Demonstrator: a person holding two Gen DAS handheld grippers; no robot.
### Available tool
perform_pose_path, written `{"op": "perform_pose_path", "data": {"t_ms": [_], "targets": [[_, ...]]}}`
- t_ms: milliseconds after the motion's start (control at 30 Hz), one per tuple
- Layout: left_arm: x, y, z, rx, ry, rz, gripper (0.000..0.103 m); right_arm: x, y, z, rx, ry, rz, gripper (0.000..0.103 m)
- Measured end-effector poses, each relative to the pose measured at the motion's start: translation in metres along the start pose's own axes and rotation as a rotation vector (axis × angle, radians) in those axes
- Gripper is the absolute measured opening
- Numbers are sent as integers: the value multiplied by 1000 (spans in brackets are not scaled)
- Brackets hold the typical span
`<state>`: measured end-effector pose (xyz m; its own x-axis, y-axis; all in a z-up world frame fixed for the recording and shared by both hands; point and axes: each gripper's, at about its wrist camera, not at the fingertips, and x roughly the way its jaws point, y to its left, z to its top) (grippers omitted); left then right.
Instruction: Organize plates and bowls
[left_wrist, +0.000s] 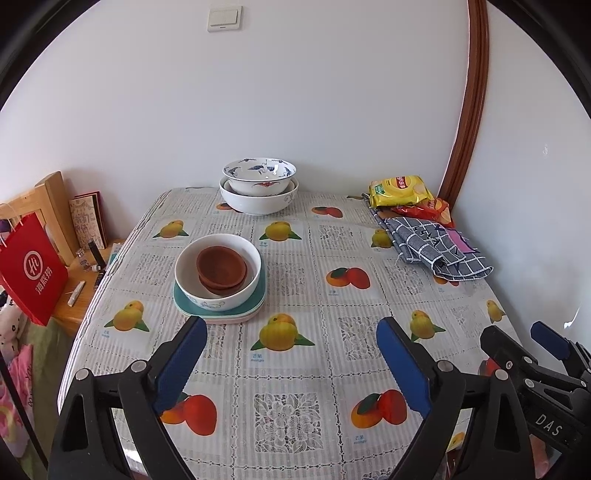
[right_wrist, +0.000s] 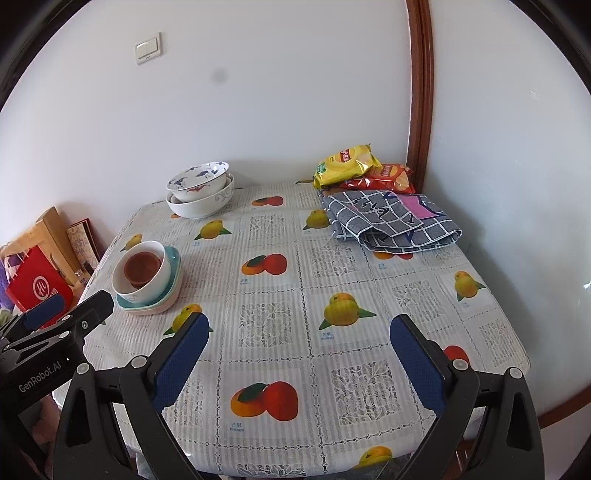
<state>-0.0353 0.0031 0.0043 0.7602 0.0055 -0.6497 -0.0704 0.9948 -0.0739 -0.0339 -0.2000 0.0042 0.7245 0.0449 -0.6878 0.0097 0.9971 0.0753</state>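
Note:
A white bowl holds stacked brown bowls and rests on stacked teal and pink plates at the table's left. It also shows in the right wrist view. A blue-patterned bowl sits nested in a larger white bowl at the back edge; the pair also shows in the right wrist view. My left gripper is open and empty, just in front of the plate stack. My right gripper is open and empty over the table's front middle.
Snack bags and a folded checked cloth lie at the back right. A red bag and a wooden chair stand left of the table. The wall runs behind the fruit-print tablecloth.

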Motion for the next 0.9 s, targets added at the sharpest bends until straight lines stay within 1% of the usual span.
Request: {"op": "perform_pose_path", "data": {"t_ms": [300,500,900], "targets": [[0,-1,-1,0,3,-7,93,2,0,0,9,4,0,98],[1,-1,0,2,2,5,94,4,0,-1,10,15,0,98],[1,0,1,-1,4,4,94,6,-3,-4,21,23,5,98]]}}
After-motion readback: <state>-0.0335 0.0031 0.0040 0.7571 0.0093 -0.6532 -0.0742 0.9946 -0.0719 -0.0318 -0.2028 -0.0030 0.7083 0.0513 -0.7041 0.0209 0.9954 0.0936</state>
